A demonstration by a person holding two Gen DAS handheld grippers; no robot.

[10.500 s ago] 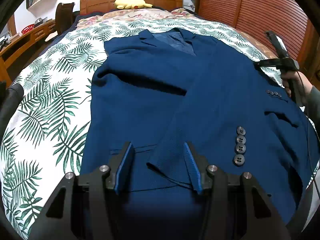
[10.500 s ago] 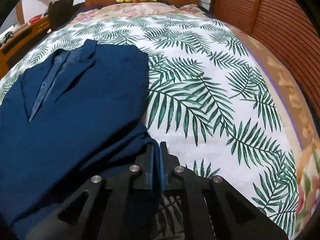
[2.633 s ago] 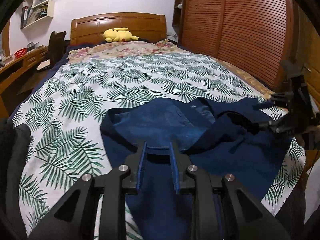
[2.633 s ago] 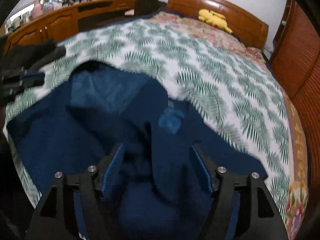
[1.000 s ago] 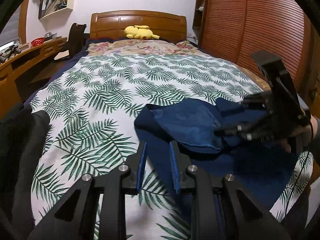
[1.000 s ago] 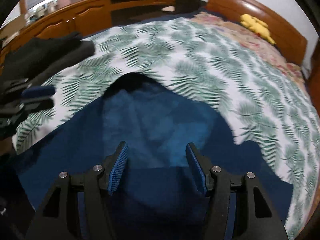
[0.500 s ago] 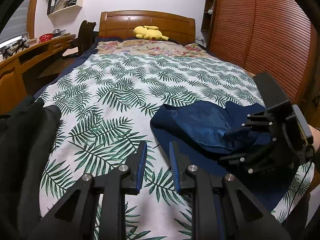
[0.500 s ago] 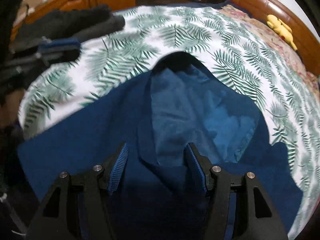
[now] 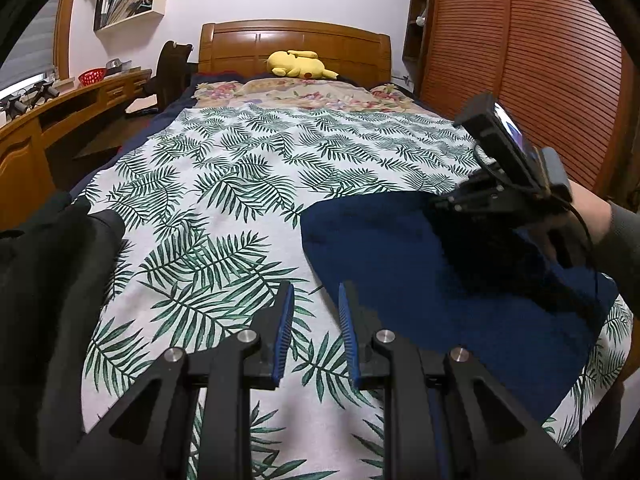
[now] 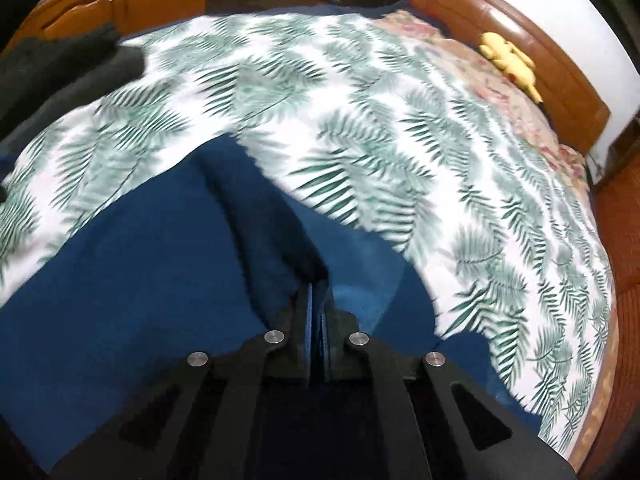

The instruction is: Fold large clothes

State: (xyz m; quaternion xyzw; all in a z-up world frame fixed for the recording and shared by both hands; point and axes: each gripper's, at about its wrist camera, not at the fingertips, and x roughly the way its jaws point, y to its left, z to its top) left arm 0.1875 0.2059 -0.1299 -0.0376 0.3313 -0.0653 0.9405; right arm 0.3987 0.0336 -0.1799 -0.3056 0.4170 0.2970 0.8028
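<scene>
A navy blue jacket (image 9: 420, 264) lies folded at the near right of the bed; it also fills the lower left of the right wrist view (image 10: 160, 264). My left gripper (image 9: 314, 300) is open and empty, just left of the jacket's near edge, above the bedspread. My right gripper (image 10: 319, 292) is shut on a fold of the jacket and shows in the left wrist view (image 9: 500, 184) above the jacket's right part.
The bedspread (image 9: 224, 184) has a green palm-leaf print. A dark garment (image 9: 44, 280) lies at the bed's left edge. A yellow plush toy (image 9: 298, 64) rests by the wooden headboard (image 9: 292, 42). A wooden desk (image 9: 52, 128) stands left; a slatted wardrobe (image 9: 520, 72) stands right.
My right gripper has closed on the jacket's fabric, and the lighter lining is now covered. My left gripper has drifted left, off the jacket, still open.
</scene>
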